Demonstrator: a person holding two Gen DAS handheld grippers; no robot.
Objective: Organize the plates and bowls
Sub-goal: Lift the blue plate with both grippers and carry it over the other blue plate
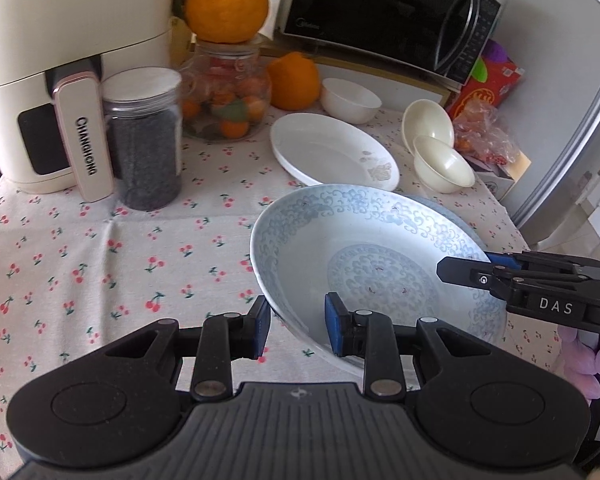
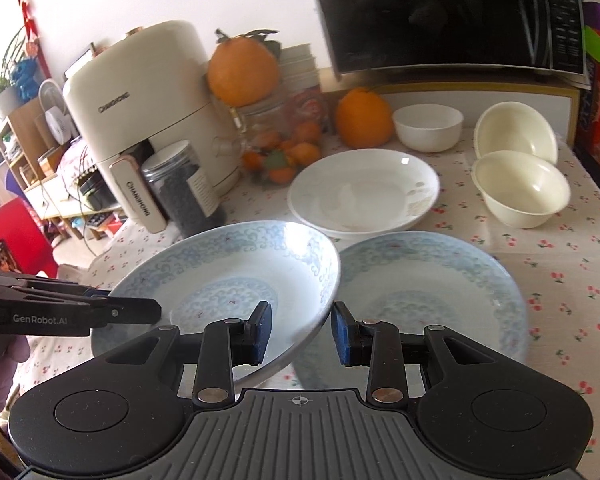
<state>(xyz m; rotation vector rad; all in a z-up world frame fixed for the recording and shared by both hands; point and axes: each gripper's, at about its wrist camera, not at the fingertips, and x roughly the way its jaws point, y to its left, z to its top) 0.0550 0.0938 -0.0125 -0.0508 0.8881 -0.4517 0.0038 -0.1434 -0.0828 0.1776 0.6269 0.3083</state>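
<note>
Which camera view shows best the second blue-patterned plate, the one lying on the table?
The right wrist view: there the blue-patterned plate on the table shows nearly whole, right of the lifted blue-patterned plate. In the left wrist view the lifted plate hides it, and only a thin edge shows.

Cherry-print tablecloth (image 2: pixel 560 280), bearing an air fryer (image 2: pixel 140 112) and dark jar (image 2: pixel 184 196) far left, white plate (image 2: pixel 364 192) mid, patterned plate (image 2: pixel 432 296) near, perhaps three bowls (image 2: pixel 520 188) far right.
</note>
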